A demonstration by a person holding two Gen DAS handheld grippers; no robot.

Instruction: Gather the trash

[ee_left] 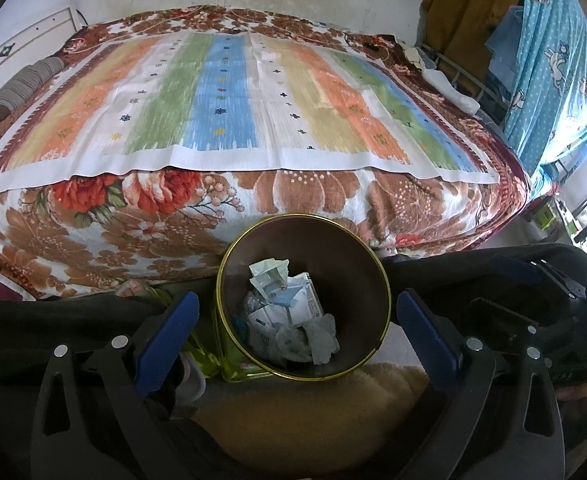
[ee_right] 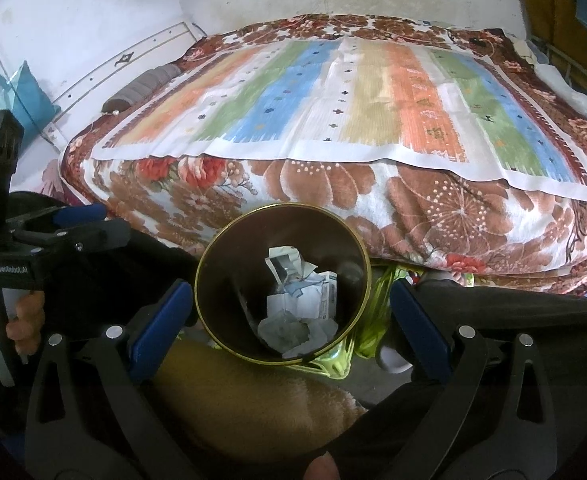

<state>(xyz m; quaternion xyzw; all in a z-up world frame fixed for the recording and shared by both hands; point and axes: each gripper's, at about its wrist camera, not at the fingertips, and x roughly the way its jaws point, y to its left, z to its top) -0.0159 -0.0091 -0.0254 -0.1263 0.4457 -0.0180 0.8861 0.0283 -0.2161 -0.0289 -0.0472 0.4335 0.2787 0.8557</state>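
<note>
Left tongs [ee_left: 297, 320] spread, empty; right tongs [ee_right: 291, 316] spread too, both over the bin [ee_left: 357, 280] of crumpled paper [ee_left: 289, 312] by the bed's [ee_left: 253, 200] near edge.

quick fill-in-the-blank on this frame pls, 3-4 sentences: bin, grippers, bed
1. The brown bin has a rim coloured ____.
2. The crumpled paper lies ____ the bin.
3. Both the left gripper and the right gripper have jaws that are ____, holding nothing.
4. The striped cloth is spread on top of the ____.

Missing words: gold; inside; open; bed
</note>
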